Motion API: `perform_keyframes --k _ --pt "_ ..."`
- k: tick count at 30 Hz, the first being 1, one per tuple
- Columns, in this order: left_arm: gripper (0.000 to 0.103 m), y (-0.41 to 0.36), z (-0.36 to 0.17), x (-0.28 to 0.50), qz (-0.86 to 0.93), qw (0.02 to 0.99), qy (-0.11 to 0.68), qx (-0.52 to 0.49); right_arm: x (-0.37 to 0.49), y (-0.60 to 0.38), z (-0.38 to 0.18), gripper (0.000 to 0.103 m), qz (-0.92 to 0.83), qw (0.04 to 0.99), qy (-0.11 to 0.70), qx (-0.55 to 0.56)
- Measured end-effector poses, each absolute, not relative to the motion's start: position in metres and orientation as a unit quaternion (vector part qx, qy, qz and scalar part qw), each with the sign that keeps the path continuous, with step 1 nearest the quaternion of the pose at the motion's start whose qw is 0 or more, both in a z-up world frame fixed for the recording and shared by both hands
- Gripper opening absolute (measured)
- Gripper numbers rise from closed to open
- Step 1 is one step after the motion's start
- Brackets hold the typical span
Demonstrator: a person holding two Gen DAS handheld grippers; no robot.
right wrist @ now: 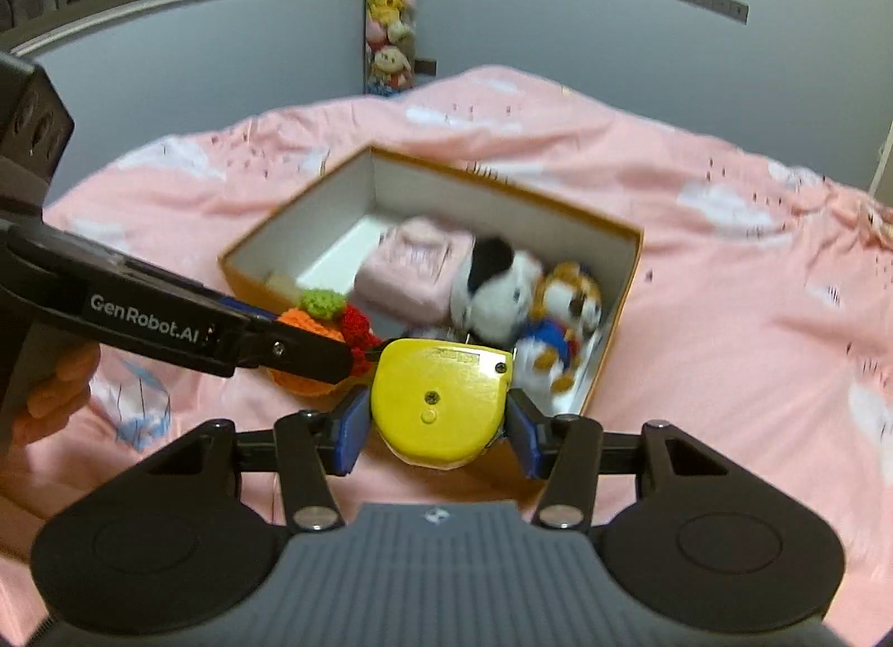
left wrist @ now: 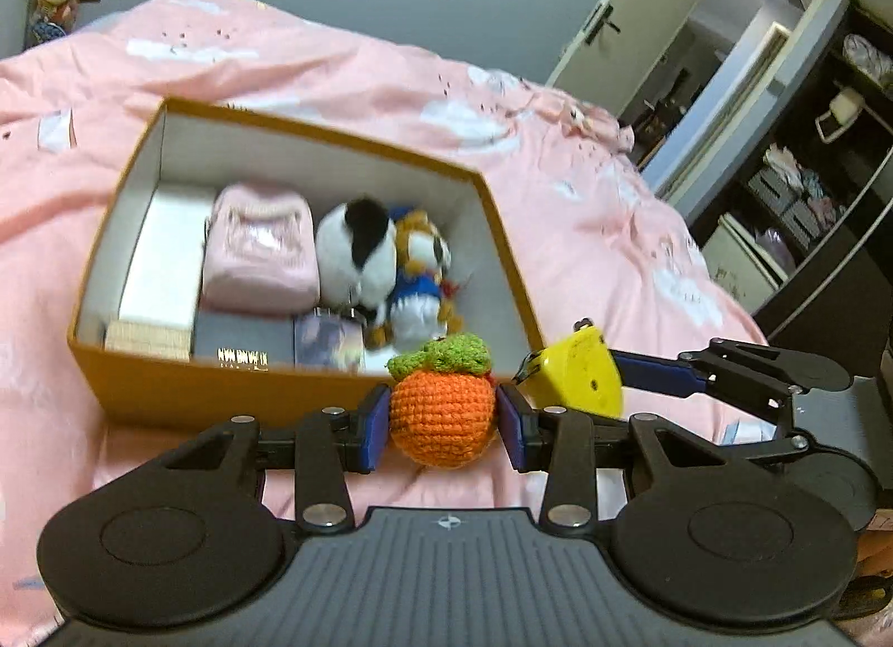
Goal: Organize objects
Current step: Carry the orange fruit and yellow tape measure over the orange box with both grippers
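Risk entry, both hands loaded. Left gripper [left wrist: 442, 426] had its jaws clenched on the crocheted orange fruit [left wrist: 443, 412], held just outside the near wall of the orange cardboard box [left wrist: 223, 396] on the bed [left wrist: 586, 211]. Right gripper [right wrist: 438, 432] had its jaws clamped on the yellow tape measure [right wrist: 441, 401], close beside the fruit at the box's near corner.

I judged the main hazard to be a collision: the two grippers were converging on one corner, and a knock could dislodge either item. The fruit was soft and squashed little, so grip seemed sound; the tape measure's smooth rounded case looked likelier to slip.

The box was already crowded: pink pouch [left wrist: 259, 250], panda plush [left wrist: 357, 250], duck plush [left wrist: 421, 278]. I thought a drop onto the plush could roll out over the wall.
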State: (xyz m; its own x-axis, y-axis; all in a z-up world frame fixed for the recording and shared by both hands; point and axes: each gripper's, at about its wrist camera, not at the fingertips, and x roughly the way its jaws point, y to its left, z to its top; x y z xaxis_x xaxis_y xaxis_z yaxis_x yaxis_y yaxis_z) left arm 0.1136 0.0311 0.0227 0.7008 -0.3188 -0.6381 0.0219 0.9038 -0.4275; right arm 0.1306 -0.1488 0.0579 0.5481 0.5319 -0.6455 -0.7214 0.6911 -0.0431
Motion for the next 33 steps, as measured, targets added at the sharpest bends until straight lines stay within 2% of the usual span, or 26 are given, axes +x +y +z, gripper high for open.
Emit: perform_keyframes --k 7,19,33 --pt "0.046 0.04 0.033 0.145 -0.086 0.895 0.38 -0.22 0.172 -0.134 0.079 0.054 0.352 0.872 0.283 -0.187" --pt "0.046 0.051 -0.003 0.196 -0.075 0.87 0.423 -0.244 0.255 -0.09 0.037 0.054 0.347 0.79 0.421 -0.279" --pt "0.046 0.053 -0.029 0.213 -0.073 0.854 0.45 -0.251 0.286 -0.066 -0.005 0.054 0.33 0.731 0.492 -0.339"
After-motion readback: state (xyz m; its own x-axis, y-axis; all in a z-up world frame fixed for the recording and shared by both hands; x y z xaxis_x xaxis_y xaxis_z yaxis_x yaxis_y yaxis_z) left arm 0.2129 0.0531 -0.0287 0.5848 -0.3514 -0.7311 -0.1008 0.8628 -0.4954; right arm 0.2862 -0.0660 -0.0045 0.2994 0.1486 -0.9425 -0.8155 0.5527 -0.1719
